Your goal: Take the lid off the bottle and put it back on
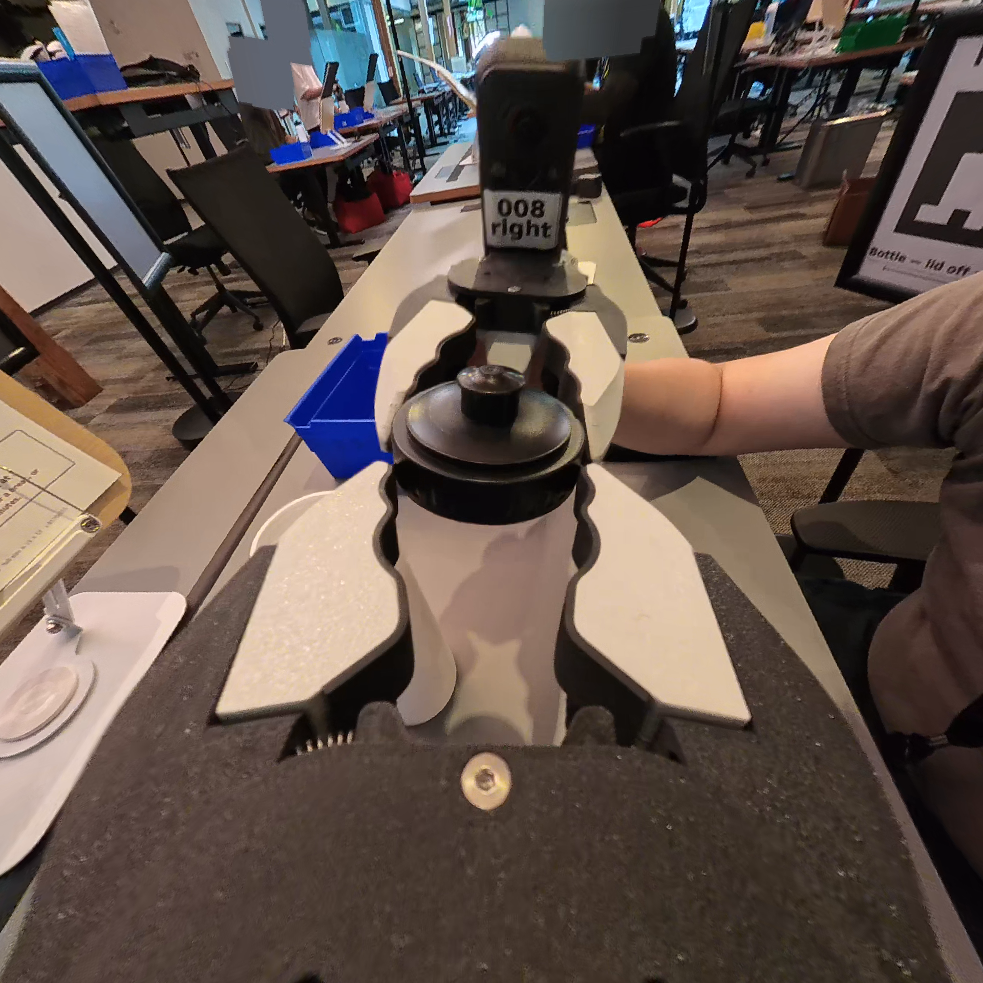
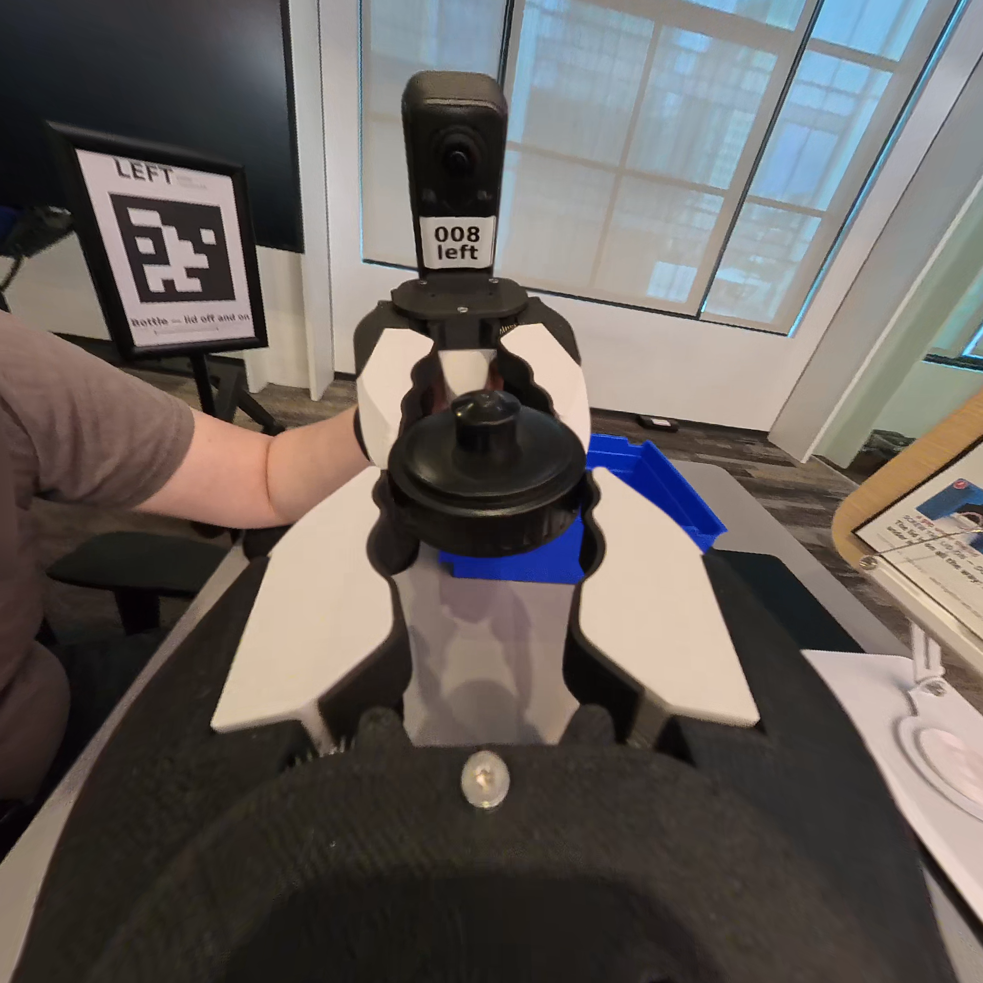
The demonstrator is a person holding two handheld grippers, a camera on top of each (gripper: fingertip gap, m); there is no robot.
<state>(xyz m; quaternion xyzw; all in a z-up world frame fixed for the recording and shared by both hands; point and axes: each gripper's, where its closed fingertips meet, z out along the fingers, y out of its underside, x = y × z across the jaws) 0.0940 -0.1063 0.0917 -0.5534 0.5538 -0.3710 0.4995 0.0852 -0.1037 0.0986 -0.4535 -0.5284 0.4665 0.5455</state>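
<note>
A translucent white bottle [image 1: 478, 585] with a black screw lid [image 1: 486, 452] that has a knob on top stands between my two grippers, which face each other. My left gripper [image 1: 485, 476] is shut on the bottle body just below the lid. In the right wrist view, my right gripper [image 2: 486, 478] is closed around the lid [image 2: 486, 494], pads against its rim, above the bottle body [image 2: 478, 611]. The right gripper's white fingers [image 1: 598, 372] show behind the lid in the left wrist view. The left gripper's fingers [image 2: 380, 393] show behind it in the right wrist view.
A blue bin [image 1: 340, 420] [image 2: 654, 489] sits on the grey table [image 1: 223, 510] just beyond the bottle. A person's arm [image 1: 718, 404] [image 2: 239, 468] reaches in. A white stand base [image 1: 64, 665] [image 2: 931, 744] lies at the table edge. Framed marker signs [image 1: 936, 159] [image 2: 165, 250] stand nearby.
</note>
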